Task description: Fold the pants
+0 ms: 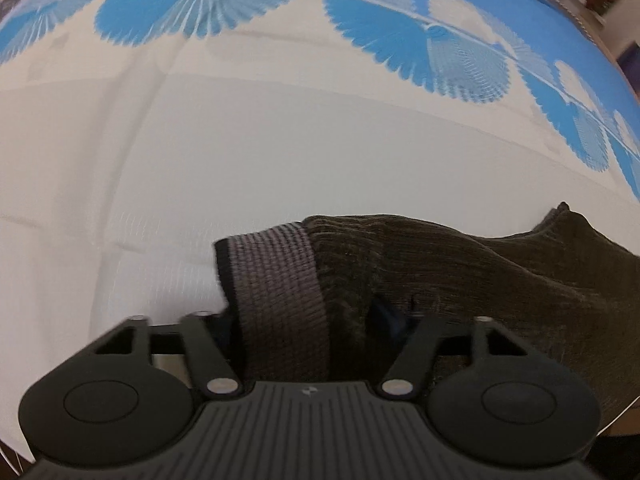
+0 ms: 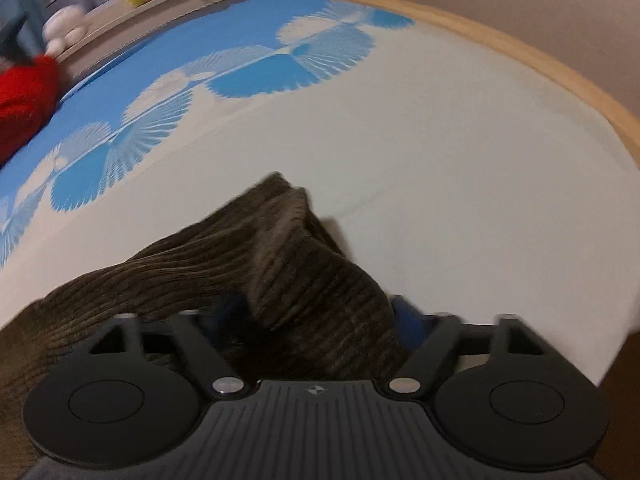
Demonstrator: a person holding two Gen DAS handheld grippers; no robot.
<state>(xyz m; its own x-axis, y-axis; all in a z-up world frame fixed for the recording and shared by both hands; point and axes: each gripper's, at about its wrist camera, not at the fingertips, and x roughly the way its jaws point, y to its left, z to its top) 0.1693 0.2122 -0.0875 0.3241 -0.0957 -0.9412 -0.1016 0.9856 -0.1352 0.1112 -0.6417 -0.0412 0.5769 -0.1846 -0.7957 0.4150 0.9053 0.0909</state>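
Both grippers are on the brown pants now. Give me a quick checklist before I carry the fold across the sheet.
1. Left gripper has fabric between its fingers, at the grey waistband: ok.
2. Right gripper has a bunch of the corduroy pants between its fingers: ok.
3. Pads actually clamped on cloth, either side: cannot tell, fabric hides them.
4. White sheet ahead bare for laying down: ok.
5. Pants flat and smooth: not ok, bunched.
6. Red item away from pants: ok.
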